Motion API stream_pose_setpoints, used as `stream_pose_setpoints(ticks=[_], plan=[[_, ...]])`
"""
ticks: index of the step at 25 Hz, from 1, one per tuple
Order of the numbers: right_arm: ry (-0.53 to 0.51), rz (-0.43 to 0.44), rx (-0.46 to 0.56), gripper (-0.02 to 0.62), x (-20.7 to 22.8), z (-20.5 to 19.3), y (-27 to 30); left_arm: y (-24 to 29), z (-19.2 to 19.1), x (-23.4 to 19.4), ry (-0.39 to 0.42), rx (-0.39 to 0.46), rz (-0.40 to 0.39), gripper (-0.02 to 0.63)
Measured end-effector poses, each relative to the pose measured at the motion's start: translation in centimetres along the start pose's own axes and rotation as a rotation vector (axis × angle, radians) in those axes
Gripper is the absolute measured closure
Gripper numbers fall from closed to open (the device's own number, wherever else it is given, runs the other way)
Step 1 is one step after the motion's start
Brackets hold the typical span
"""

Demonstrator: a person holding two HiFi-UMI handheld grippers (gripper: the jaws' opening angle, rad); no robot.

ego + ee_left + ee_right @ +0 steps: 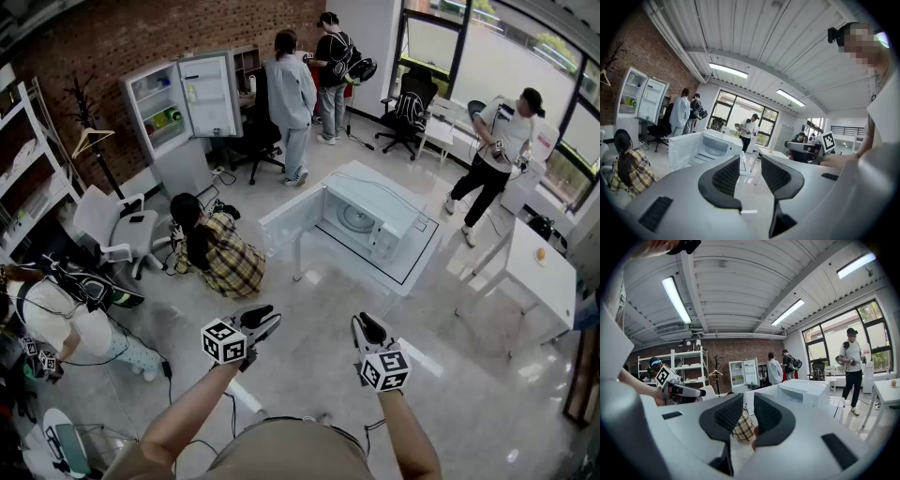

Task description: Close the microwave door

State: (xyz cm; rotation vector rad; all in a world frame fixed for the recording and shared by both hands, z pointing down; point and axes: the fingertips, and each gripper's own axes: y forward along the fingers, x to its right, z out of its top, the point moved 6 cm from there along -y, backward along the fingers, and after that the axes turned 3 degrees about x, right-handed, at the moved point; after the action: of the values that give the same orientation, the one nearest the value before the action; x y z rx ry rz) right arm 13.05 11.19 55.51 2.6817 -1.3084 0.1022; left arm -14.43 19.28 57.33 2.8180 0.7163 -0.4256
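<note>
The white microwave (380, 220) stands on a low white table (412, 277) in the middle of the room. Its door (292, 217) is swung wide open to the left and the turntable shows inside. Both my grippers hover well short of it, over the floor. My left gripper (260, 321) points at the door side, its jaws a little apart and empty. My right gripper (367, 328) has only a slim gap between its jaws, with nothing held. The left gripper view shows the microwave (717, 144) beyond the left gripper (750, 163). The right gripper view shows the microwave (806, 389) past the right gripper (748, 401).
A person in a plaid shirt (223, 255) crouches on the floor just left of the open door. An open fridge (183, 103) stands at the back left and a white table (534, 267) at the right. Other people stand at the back and beside the windows.
</note>
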Motion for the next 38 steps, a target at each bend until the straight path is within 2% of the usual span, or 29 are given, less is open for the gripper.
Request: stream_pose_setpoints(ticks=[5,10,16,21,28,38], plan=[[0.009,0.014,-0.01,0.522,1.5,-0.2,-1.5,1.4,-0.6,2.1,-0.003,0.004,0.007,0.454],[0.071,0.041,0.003,0.51,3.1,-0.3,-2.2,2.9,-1.1,4.0,-0.001,0.014,0.024,0.454],[0.034,0.072,0.022,0.499,3.8,0.4,-3.7,4.1,-1.4,6.0,-0.003,0.046,0.06,0.454],[0.029,0.111,0.024,0.499,3.8,1.0,-4.4,4.1,-0.9,6.0,-0.017,0.084,0.095,0.454],[0.021,0.135,0.024,0.499,4.5,1.4,-2.4,4.9,-1.8,2.2,-0.048,0.075,0.109,0.454],[0.006,0.095,0.012,0.499,4.5,2.3,6.2,7.1,1.3,-7.7,-0.067,0.065,0.051,0.454]])
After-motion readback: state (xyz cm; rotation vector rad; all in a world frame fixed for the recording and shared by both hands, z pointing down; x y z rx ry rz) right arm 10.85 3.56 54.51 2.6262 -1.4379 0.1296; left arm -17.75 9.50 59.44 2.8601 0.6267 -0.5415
